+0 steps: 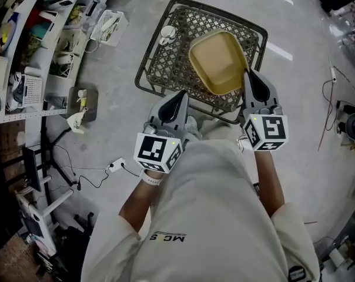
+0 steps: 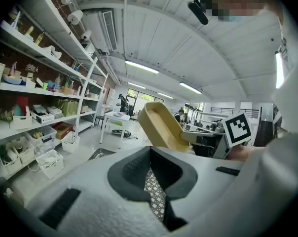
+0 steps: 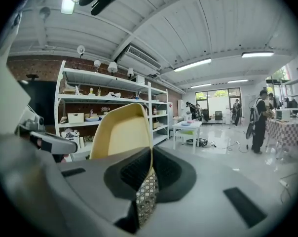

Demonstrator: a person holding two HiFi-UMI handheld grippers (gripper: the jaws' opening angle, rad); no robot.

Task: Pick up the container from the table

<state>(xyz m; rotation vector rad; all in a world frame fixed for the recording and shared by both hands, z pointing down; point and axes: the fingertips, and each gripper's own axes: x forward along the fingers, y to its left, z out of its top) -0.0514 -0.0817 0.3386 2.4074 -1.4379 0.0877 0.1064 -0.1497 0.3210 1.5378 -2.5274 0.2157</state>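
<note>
Pinching the yellow container (image 1: 217, 60), the right tool (image 1: 247, 72) holds its rim.

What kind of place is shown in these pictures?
Probably a workshop or lab: tall open shelves loaded with bins, a bare grey floor with loose cables, and work tables with people at the far end.

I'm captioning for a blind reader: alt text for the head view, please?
The right tongs grip the rim of a shallow yellow plastic container over a dark wire-lattice table; the left tongs, shut and empty, hang at the table's near edge.
</note>
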